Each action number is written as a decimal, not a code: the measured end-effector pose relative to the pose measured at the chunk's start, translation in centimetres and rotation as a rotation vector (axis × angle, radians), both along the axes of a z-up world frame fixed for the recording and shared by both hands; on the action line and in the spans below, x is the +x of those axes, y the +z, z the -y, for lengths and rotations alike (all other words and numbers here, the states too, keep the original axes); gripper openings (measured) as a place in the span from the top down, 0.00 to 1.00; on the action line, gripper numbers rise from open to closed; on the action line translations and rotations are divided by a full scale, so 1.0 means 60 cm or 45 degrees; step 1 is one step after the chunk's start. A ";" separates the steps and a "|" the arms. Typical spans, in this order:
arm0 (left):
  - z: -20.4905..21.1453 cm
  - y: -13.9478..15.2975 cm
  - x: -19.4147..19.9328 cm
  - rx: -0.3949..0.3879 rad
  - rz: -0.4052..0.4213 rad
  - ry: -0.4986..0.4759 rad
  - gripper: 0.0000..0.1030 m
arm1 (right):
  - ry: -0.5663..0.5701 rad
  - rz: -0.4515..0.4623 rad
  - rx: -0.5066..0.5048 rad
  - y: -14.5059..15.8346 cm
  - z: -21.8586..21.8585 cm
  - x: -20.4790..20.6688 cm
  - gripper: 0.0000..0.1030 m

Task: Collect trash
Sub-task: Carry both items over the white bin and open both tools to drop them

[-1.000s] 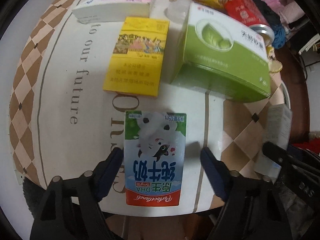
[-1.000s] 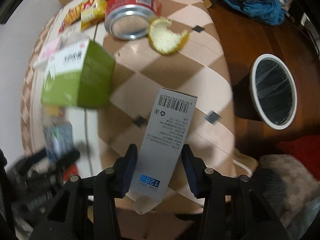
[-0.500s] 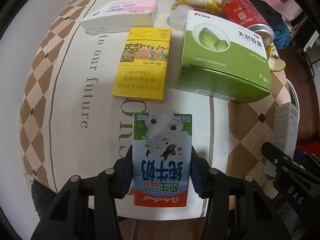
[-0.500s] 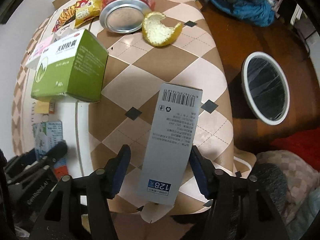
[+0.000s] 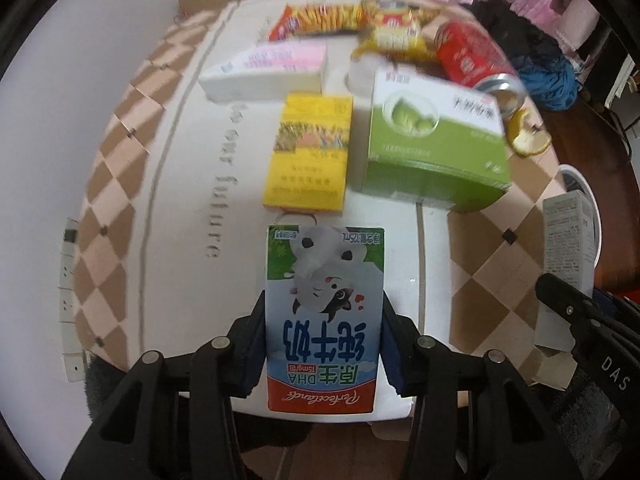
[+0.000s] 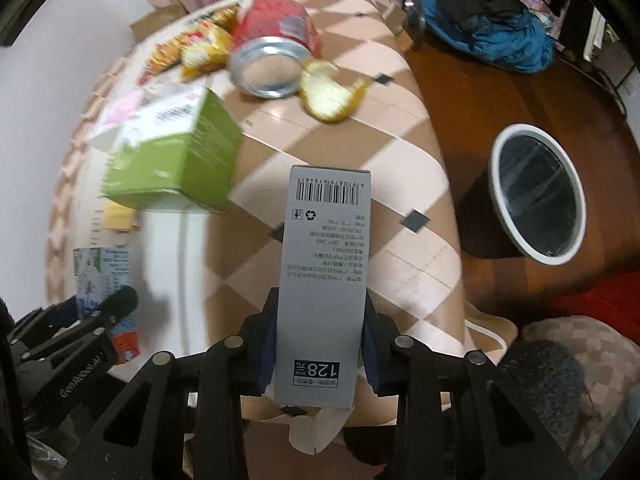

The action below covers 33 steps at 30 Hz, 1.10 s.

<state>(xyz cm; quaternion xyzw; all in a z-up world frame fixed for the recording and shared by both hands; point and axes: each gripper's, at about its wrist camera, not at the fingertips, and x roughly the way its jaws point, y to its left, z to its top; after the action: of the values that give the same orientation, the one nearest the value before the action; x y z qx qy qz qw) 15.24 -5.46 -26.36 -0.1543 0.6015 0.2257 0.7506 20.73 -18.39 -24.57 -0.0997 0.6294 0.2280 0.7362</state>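
My left gripper (image 5: 323, 320) is shut on a blue and green milk carton (image 5: 324, 312), held above the near edge of the table (image 5: 192, 128). My right gripper (image 6: 320, 316) is shut on a tall grey box (image 6: 326, 276) with a barcode, held over the table's right edge. The grey box also shows at the right of the left wrist view (image 5: 568, 240), and the milk carton at the left of the right wrist view (image 6: 100, 276). A white-rimmed trash bin (image 6: 538, 196) with a black liner stands on the wooden floor to the right.
On the table lie a green box (image 5: 436, 148), a yellow packet (image 5: 308, 152), a white and pink box (image 5: 268, 70), snack bags (image 5: 352, 24), a red can (image 6: 276, 44) on its side and a piece of peel (image 6: 332, 92). Blue clothing (image 6: 492, 36) lies on the floor.
Both grippers closed on their items, the left on the milk carton and the right on the grey box, and lifted them off the table. Both views pulled back and up.
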 end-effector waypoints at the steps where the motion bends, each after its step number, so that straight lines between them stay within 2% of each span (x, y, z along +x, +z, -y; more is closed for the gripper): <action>1: 0.003 0.015 -0.002 0.011 0.021 -0.005 0.57 | 0.010 0.003 0.033 0.011 0.000 -0.002 0.65; 9: -0.006 0.164 0.008 0.053 0.235 -0.093 0.57 | 0.027 0.047 0.234 0.104 0.017 0.013 0.65; 13: 0.027 0.224 0.074 0.014 0.347 -0.190 0.57 | -0.006 0.094 0.307 0.150 0.064 0.058 0.65; 16: 0.073 0.242 0.146 -0.056 0.399 -0.273 0.57 | -0.049 0.136 0.326 0.178 0.113 0.098 0.65; 19: 0.132 0.232 0.230 -0.152 0.427 -0.357 0.57 | -0.124 0.179 0.309 0.196 0.183 0.159 0.65; 23: 0.214 0.196 0.332 -0.301 0.410 -0.458 0.57 | -0.234 0.230 0.228 0.185 0.280 0.236 0.65; 24: 0.236 0.178 0.360 -0.350 0.397 -0.480 0.57 | -0.261 0.230 0.204 0.174 0.305 0.256 0.65; 27: 0.292 0.136 0.422 -0.384 0.345 -0.541 0.57 | -0.362 0.192 0.145 0.128 0.380 0.317 0.65; 33: 0.384 0.043 0.520 -0.388 0.232 -0.629 0.57 | -0.532 0.104 0.049 0.019 0.496 0.416 0.65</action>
<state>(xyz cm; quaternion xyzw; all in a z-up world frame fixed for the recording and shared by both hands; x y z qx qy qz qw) 46.46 -28.52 -23.80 -0.1338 0.5781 -0.0713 0.8017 45.70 -48.15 -23.41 0.0378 0.6014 0.0784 0.7942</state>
